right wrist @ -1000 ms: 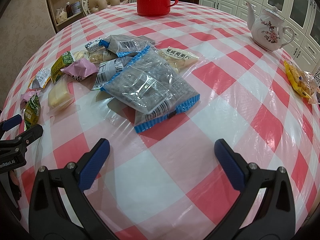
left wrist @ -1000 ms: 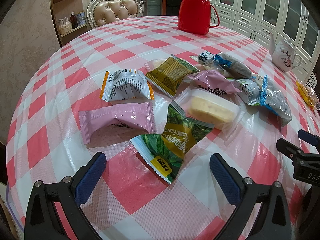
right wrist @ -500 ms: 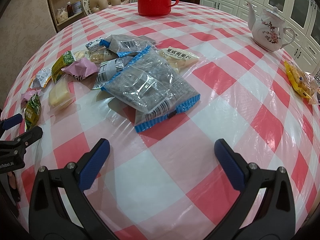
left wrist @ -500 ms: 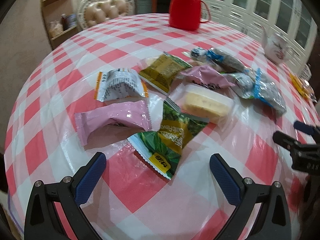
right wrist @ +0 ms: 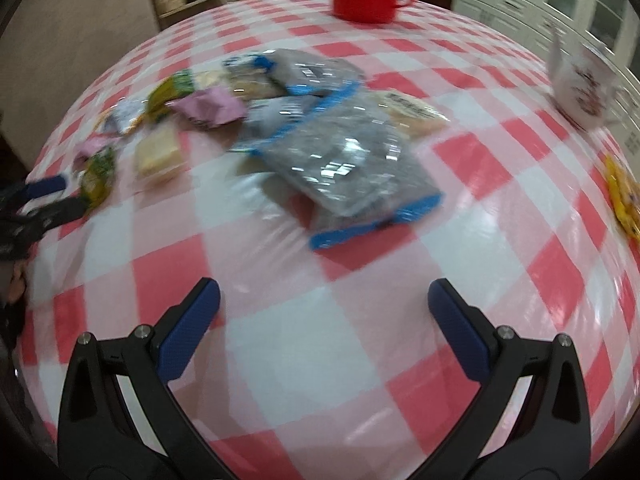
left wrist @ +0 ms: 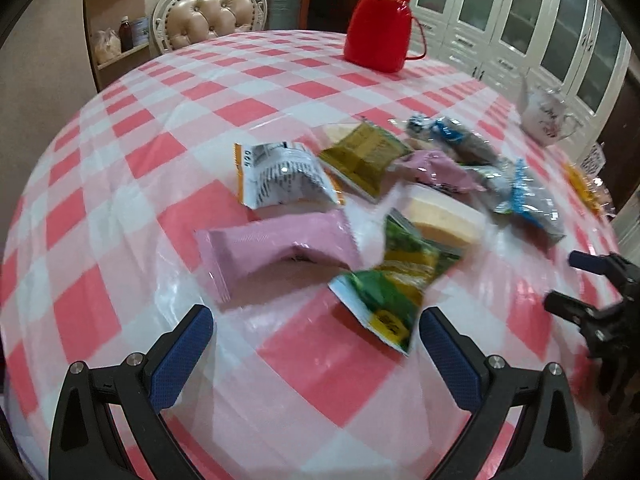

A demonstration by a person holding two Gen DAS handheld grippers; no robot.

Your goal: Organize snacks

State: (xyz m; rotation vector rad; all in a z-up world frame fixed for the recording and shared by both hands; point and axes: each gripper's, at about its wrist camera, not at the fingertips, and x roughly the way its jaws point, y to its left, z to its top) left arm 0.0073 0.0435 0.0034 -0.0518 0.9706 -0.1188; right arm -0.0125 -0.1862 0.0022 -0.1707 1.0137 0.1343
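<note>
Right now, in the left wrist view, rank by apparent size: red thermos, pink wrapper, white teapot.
1. pink wrapper, though it lies nearest the camera, so true size is unsure
2. red thermos
3. white teapot, farther off and blurred

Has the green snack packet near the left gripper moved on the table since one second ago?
No. The green snack packet keeps its place beside the pink packet and over the same red square; only the camera shifted.

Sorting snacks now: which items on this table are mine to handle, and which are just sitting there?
For the job:
pink packet
green packet
white-and-orange packet
olive packet
clear blue-edged bag
yellow cake in clear wrap

Just lying about:
red flask
white teapot
</note>
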